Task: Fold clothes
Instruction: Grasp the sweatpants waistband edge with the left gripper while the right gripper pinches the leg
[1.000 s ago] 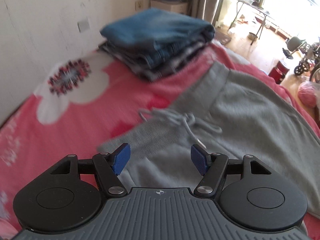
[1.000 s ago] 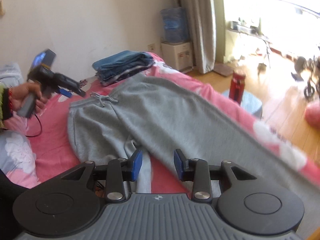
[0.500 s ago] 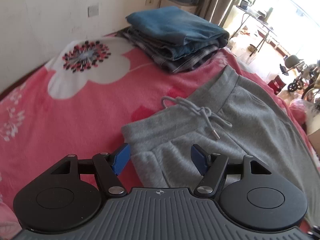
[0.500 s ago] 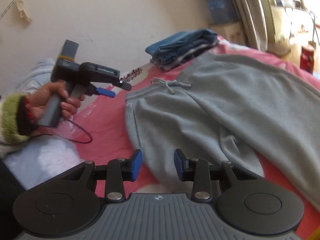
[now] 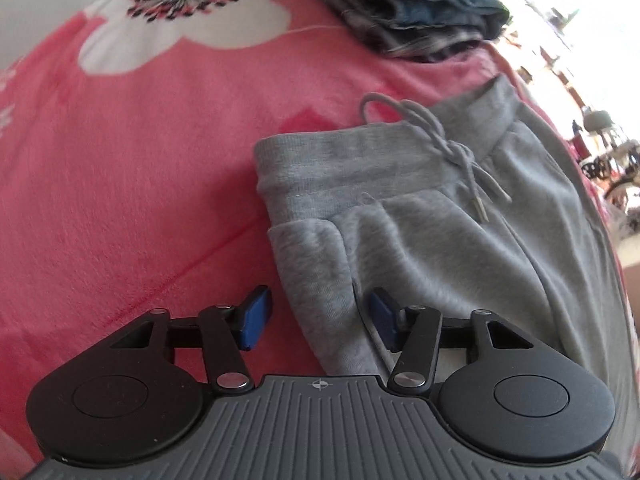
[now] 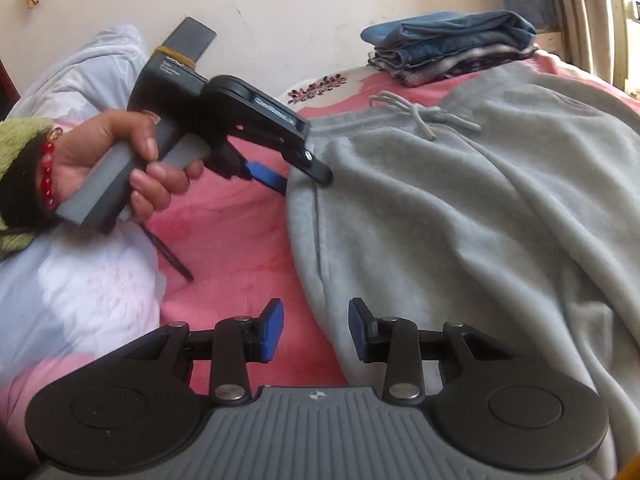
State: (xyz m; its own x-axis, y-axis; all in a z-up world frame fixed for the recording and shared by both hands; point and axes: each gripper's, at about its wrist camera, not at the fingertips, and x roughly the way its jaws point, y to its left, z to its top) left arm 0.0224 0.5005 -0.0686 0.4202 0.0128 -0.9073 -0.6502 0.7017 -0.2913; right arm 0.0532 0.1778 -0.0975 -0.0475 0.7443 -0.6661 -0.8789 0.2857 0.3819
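Observation:
Grey sweatpants [image 5: 440,248] [image 6: 460,220] lie flat on the bed, waistband and tied drawstring [image 5: 452,148] at the far end. My left gripper [image 5: 319,318] points steeply down at the side edge just below the waistband corner. Its jaws are closing, with that edge between them and the pads not pressing on it. The right wrist view shows this left gripper [image 6: 298,176] held in a hand [image 6: 120,160] at the same corner. My right gripper [image 6: 316,328] is open lower down the same side edge, which runs between its blue pads.
A folded stack of jeans and checked clothes [image 5: 400,12] [image 6: 452,44] sits beyond the waistband near the wall. The pink flowered blanket [image 5: 140,160] [image 6: 228,240] covers the bed. Pale bedding [image 6: 80,280] lies at the left. A cable [image 6: 168,252] trails from the left gripper.
The left gripper has sunk to the pants' waist corner and its jaws have narrowed. The right gripper swung left and down from mid-pants to the side edge.

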